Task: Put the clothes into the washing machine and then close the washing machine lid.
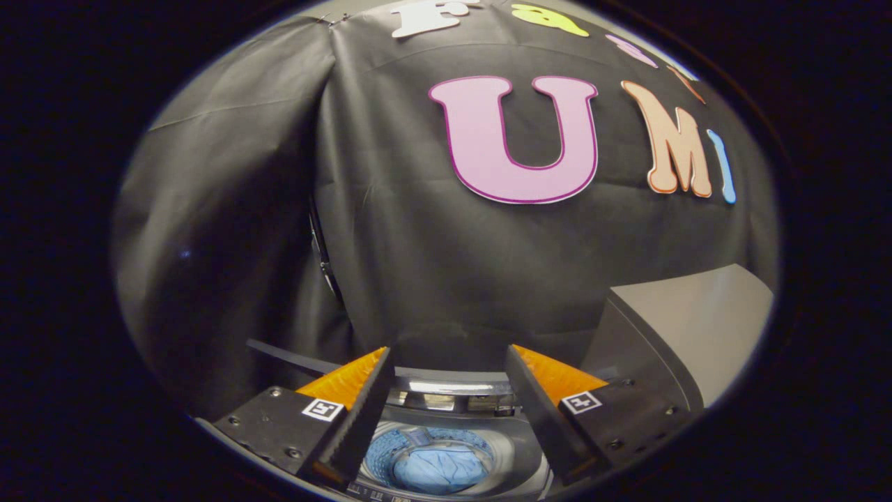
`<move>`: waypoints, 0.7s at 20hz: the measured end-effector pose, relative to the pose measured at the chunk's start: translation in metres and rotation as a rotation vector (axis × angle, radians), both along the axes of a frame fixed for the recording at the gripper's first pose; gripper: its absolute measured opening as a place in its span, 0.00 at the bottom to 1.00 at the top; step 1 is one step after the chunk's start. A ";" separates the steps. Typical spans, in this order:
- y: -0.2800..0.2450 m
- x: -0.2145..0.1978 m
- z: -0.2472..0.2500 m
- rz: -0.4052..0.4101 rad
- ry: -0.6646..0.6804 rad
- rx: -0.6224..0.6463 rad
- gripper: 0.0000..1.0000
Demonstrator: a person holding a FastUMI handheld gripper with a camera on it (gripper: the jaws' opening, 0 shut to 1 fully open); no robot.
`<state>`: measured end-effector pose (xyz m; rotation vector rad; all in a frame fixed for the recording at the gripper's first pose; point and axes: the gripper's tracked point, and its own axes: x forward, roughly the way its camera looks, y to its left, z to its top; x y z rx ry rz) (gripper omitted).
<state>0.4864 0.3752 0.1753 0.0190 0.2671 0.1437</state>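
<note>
With the blue clothes (440,468) in the drum below, the gripper (446,362) hovers, fingers apart and empty, left of the raised lid (697,328).

So the washing machine (446,408) is a top-loader, seen from above, with a shiny round drum sitting open. The clothes (440,468) are already down in there: a light blue, crumpled bundle lying at the bottom of the drum, pretty much in the middle. The lid (686,328) is a flat grey panel, still up, standing tilted off the machine's right side. The tool (446,411) hangs above the opening, fingers spread wide and holding nothing.
</note>
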 end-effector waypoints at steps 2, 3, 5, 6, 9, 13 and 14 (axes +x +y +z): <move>0.000 0.001 -0.002 0.000 0.010 -0.001 0.98; 0.000 0.000 -0.003 0.000 0.018 -0.001 0.98; -0.001 0.002 -0.004 0.002 0.032 -0.002 0.98; -0.002 0.001 -0.003 0.002 0.039 0.000 0.98; -0.004 0.003 0.001 0.011 0.041 0.015 0.98; -0.005 0.007 0.009 0.021 -0.038 0.056 0.97; -0.005 0.008 0.006 0.023 -0.053 0.051 0.97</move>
